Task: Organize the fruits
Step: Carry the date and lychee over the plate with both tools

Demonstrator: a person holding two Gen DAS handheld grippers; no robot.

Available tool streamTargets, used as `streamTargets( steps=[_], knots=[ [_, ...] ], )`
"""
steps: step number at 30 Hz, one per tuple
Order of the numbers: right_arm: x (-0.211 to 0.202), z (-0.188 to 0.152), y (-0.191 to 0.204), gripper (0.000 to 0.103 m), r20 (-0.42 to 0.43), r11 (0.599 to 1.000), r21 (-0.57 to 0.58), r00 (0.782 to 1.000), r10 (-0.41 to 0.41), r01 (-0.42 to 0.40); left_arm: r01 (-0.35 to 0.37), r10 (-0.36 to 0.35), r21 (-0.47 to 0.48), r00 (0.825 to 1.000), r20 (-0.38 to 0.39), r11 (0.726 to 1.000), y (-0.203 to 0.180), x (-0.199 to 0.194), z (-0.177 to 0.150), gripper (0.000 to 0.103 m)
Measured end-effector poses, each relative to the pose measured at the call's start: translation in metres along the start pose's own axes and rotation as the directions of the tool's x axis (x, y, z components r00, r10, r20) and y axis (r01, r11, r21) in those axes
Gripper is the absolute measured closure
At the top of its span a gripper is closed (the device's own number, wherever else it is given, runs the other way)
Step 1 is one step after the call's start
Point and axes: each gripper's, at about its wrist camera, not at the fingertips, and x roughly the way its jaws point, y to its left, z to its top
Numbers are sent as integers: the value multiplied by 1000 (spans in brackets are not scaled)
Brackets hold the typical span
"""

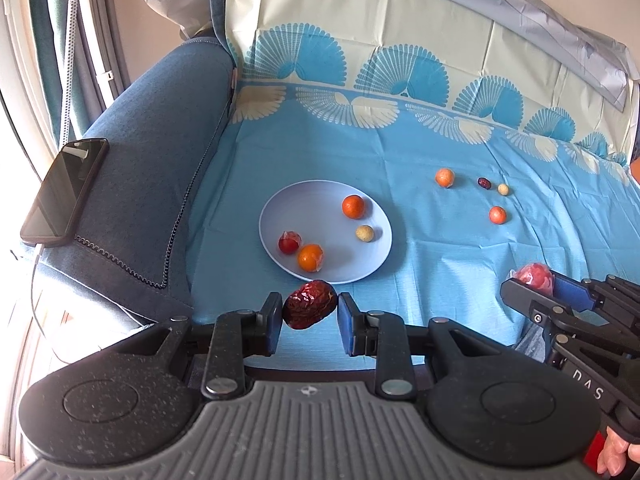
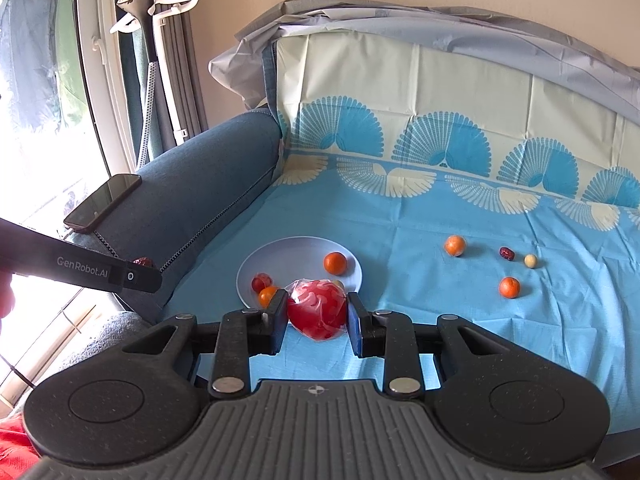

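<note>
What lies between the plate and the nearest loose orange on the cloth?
Nothing: in the left wrist view, only bare blue cloth separates the plate from the nearest loose orange.

Pale blue plate [image 1: 276,208], fan-patterned blue cloth [image 1: 440,248], orange fruits [image 1: 353,206]

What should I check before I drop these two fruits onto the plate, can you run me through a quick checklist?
1. Left gripper shut on the dried red date: ok.
2. Right gripper shut on the wrapped red fruit: ok.
3. Bare space on the plate: ok, its middle is free.
4. Either gripper already above the plate: not ok, both sit short of its near rim.
5. Fruits left on the blue cloth: not ok, four remain.
</note>
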Motion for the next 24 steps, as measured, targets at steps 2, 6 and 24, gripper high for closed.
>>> streamTargets(
  steps=[2, 6, 24],
  knots=[
    [6, 2, 0, 71, -7, 1000, -2, 1000, -1, 1, 5, -5, -3, 1000, -9, 1000, 0, 6, 3, 70],
    [18, 5, 0, 71, -24, 1000, -1, 1000, 1, -1, 6, -7, -3, 1000, -22, 1000, 1, 20, 12, 70],
    [159, 18, -9, 71, -145, 999, -35, 989, 4, -10, -20, 19, -15, 996, -87, 1000, 2, 157, 84, 70]
  ],
)
